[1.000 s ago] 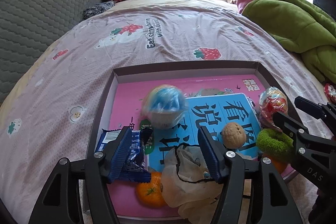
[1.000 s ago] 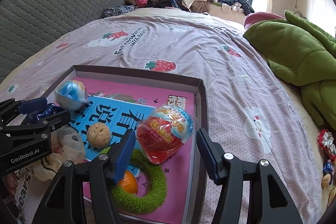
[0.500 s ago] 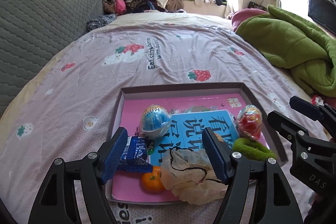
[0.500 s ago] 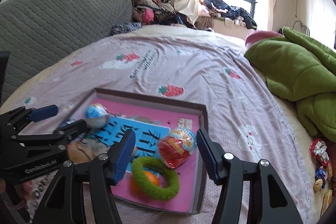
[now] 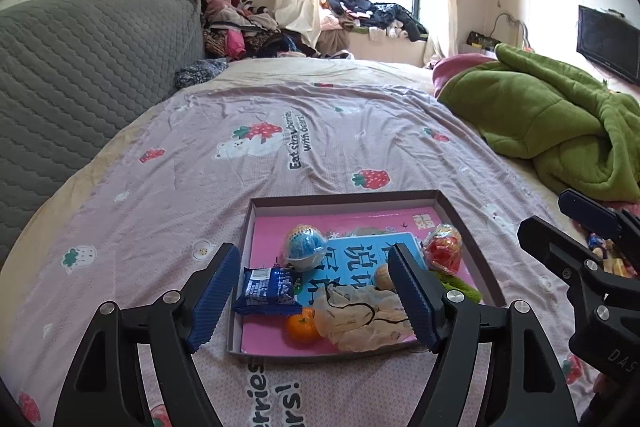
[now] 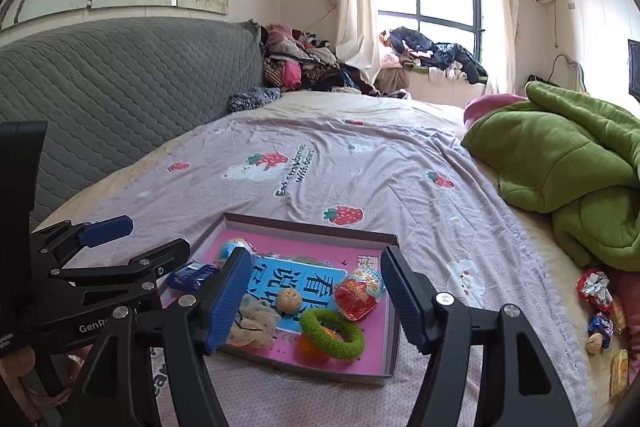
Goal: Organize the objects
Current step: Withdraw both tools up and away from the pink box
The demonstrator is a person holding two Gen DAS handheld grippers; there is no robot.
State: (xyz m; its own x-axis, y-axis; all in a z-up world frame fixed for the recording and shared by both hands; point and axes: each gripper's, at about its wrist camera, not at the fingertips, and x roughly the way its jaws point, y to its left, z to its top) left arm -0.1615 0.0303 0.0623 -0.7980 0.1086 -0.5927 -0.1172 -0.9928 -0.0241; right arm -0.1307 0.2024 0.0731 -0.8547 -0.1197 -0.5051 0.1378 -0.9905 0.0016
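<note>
A shallow pink-lined box (image 5: 344, 197) (image 6: 312, 227) lies on the bed. In it are a blue egg toy (image 5: 304, 245), a blue snack packet (image 5: 268, 287), an orange (image 5: 302, 325), a beige cloth pouch (image 5: 360, 315), a walnut (image 6: 289, 299), a red wrapped egg (image 6: 358, 293) and a green ring (image 6: 332, 333), all on a blue card (image 5: 352, 263). My left gripper (image 5: 312, 255) hangs above the box's near left side, its jaws opening and empty. Over the near right side my right gripper (image 6: 316, 255) is also opening, with nothing between its fingers.
A green blanket (image 5: 540, 123) is heaped on the bed's right side. Loose snack wrappers (image 6: 600, 307) lie near the right edge. A grey quilted headboard (image 5: 80, 67) runs along the left, and a clothes pile (image 5: 248, 35) sits at the far end.
Both grippers have risen and drawn back from the box, which looks smaller. Their jaws stand wider. The blue egg, blurred a second ago, lies still.
</note>
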